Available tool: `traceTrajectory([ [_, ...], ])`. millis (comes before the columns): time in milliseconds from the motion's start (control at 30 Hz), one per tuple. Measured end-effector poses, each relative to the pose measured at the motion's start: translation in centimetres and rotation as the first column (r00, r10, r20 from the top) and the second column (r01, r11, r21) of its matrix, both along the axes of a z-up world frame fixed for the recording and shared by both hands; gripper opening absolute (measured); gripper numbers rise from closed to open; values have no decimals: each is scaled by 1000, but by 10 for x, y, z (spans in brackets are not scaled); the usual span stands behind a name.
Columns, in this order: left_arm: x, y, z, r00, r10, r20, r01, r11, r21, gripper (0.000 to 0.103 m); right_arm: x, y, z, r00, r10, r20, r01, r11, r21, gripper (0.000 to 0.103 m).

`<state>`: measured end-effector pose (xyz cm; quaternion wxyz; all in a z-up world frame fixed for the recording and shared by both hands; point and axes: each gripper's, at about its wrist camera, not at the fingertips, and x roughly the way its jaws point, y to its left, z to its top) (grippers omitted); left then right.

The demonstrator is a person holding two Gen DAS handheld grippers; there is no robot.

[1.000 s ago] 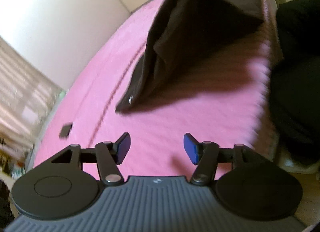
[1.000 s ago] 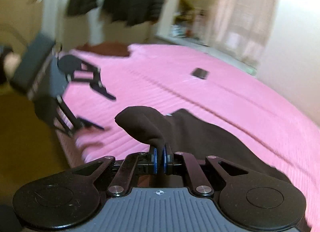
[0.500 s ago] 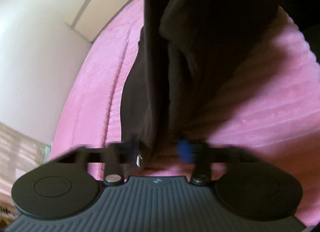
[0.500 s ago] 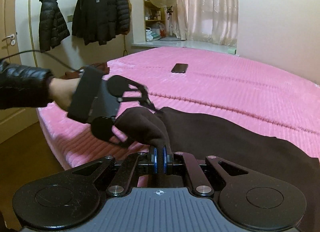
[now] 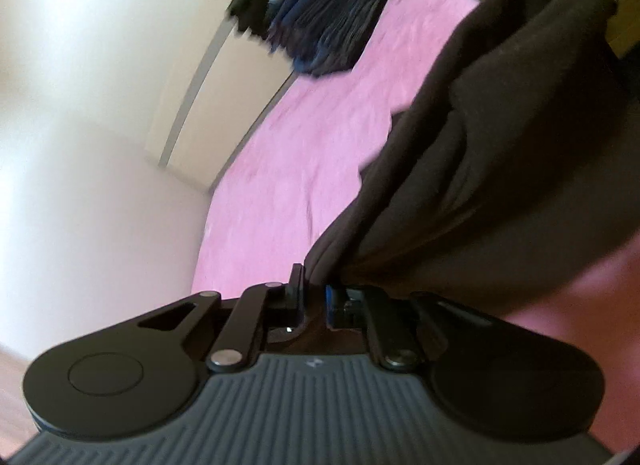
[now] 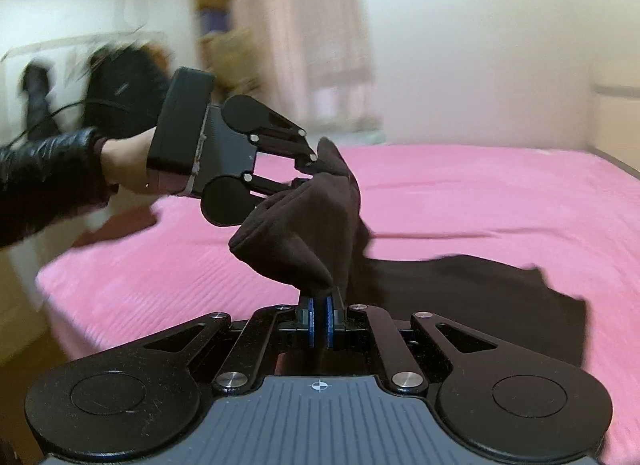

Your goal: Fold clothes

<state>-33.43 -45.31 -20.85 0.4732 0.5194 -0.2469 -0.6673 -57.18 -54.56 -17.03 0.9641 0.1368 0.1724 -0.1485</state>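
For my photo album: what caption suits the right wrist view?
Both grippers pinch a dark garment above a pink bed.

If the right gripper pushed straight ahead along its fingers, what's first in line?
The dark garment it already grips, bunched directly ahead of the right gripper. Just beyond is probably the left gripper, pinching the same cloth; depth unclear.

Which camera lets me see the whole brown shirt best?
The right wrist view: the brown shirt shows from its pinched corner down to where it spreads on the pink bed. The left wrist view shows only a blurry dark fold filling its right side.
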Motion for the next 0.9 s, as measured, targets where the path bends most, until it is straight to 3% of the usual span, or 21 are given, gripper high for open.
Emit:
traceTrajectory([
  [100, -37, -45, -8, 997, -72, 10, 71, 996, 46, 8, -32, -26, -17, 992, -128, 20, 125, 986, 115, 4],
  [200, -70, -87, -33, 992, -129, 9, 127, 984, 121, 8, -54, -51, -44, 973, -230, 12, 219, 940, 261, 4],
  [400, -110, -139, -99, 981, -187, 52, 167, 951, 261, 7, -96, -100, -98, 912, -409, -43, 371, 774, 513, 3],
  [567, -116, -159, -105, 976, -210, 60, 183, 936, 302, 7, -105, -102, -102, 904, -425, -46, 385, 764, 518, 2],
  [900, -123, -161, -112, 973, -227, 38, 206, 932, 298, 6, -121, -98, -107, 885, -463, -46, 420, 751, 510, 3],
])
